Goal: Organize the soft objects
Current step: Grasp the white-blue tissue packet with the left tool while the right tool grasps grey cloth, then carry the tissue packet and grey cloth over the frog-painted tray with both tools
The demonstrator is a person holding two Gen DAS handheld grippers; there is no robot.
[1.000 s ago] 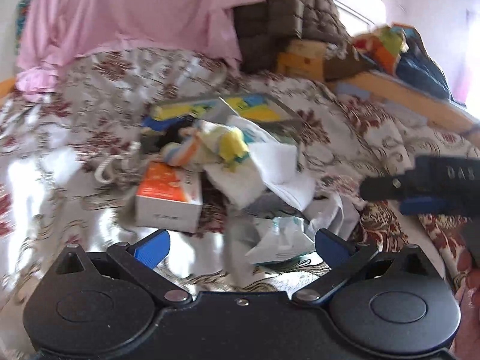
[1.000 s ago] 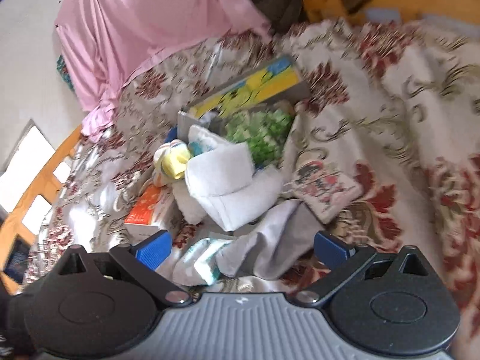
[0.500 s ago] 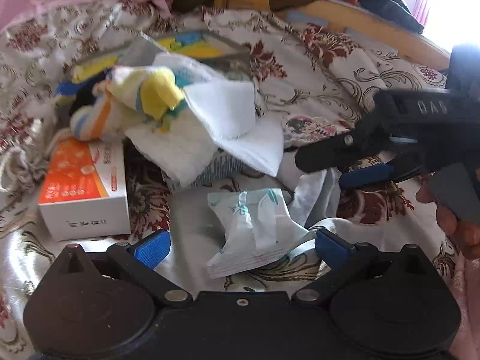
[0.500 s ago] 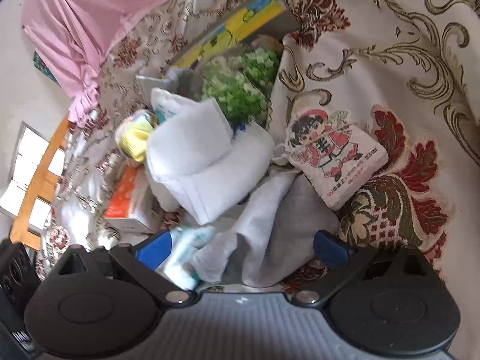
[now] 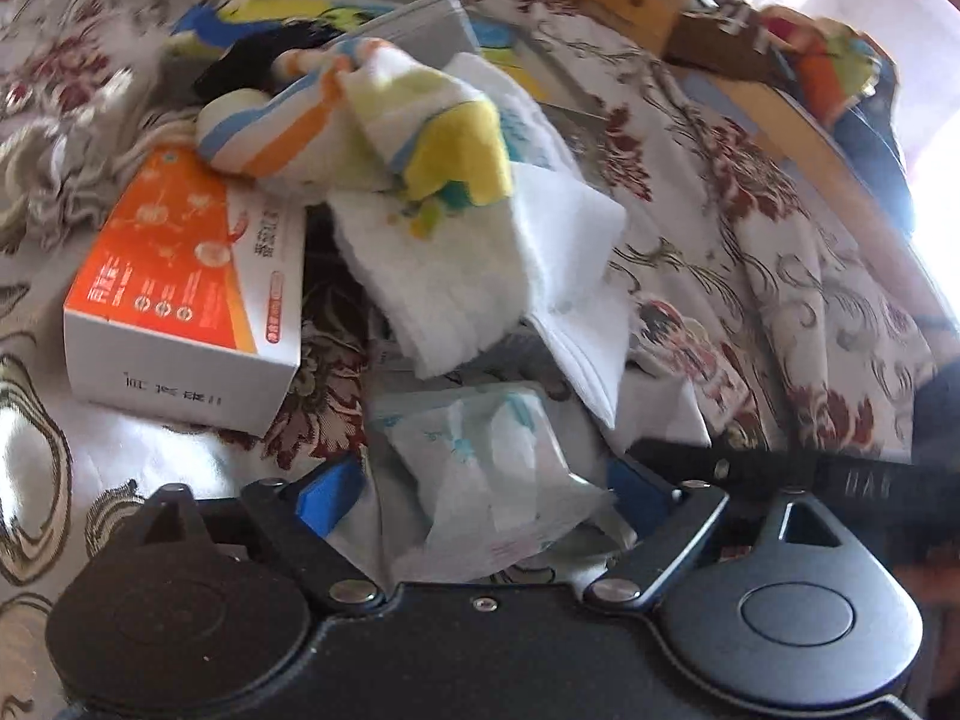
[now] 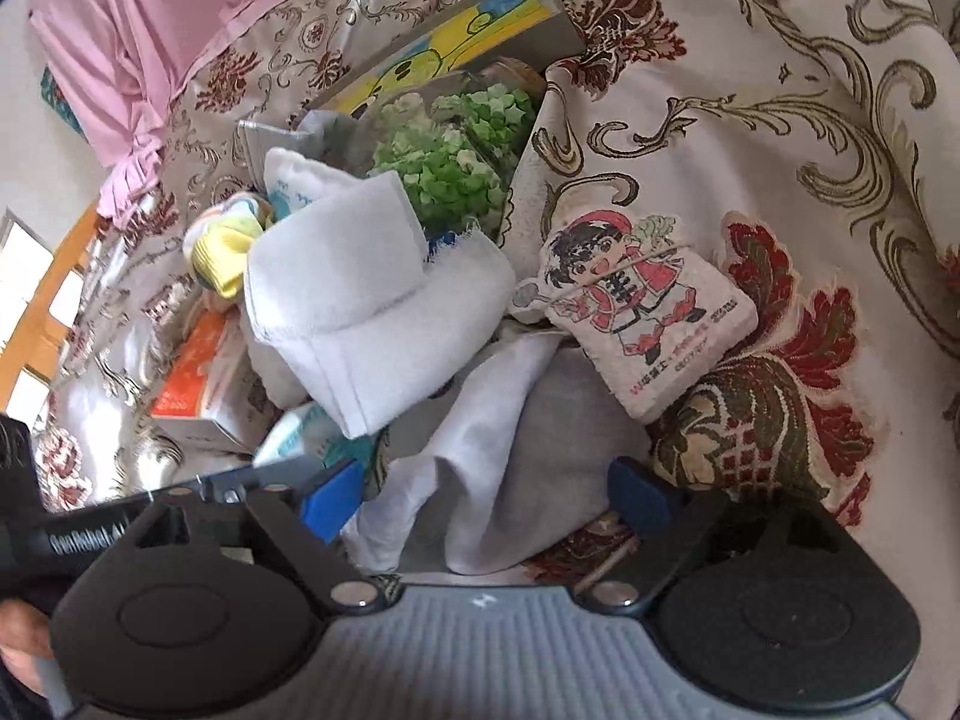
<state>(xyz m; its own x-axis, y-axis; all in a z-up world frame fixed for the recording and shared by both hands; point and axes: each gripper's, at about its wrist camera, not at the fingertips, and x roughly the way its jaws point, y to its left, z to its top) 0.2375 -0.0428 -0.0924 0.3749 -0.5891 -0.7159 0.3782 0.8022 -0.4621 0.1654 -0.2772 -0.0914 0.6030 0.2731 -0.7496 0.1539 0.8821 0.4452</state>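
Observation:
A heap of soft things lies on the floral bedspread (image 6: 750,90). My left gripper (image 5: 483,495) is low over a crinkly white and teal packet (image 5: 480,456). Its jaws are closing with the packet between the blue pads (image 5: 330,498), and no firm pinch shows. My right gripper (image 6: 483,498) straddles a grey and white cloth (image 6: 510,450), jaws closing too, pads (image 6: 636,495) beside the folds. Folded white cloths (image 6: 360,300) and a striped yellow, orange and blue sock bundle (image 5: 372,114) top the heap. The two grippers almost touch; a right finger (image 5: 780,471) crosses the left wrist view.
An orange and white box (image 5: 180,300) lies left of the packet. A cartoon-printed pad (image 6: 636,312) rests right of the cloths. Behind them are a bag of green paper stars (image 6: 456,162), a yellow and blue picture box (image 6: 456,42) and a pink sheet (image 6: 150,30).
Both grippers have dropped toward the heap. The left one slid forward until the packet lay between its jaws. Both pairs of pads have drawn inward a little.

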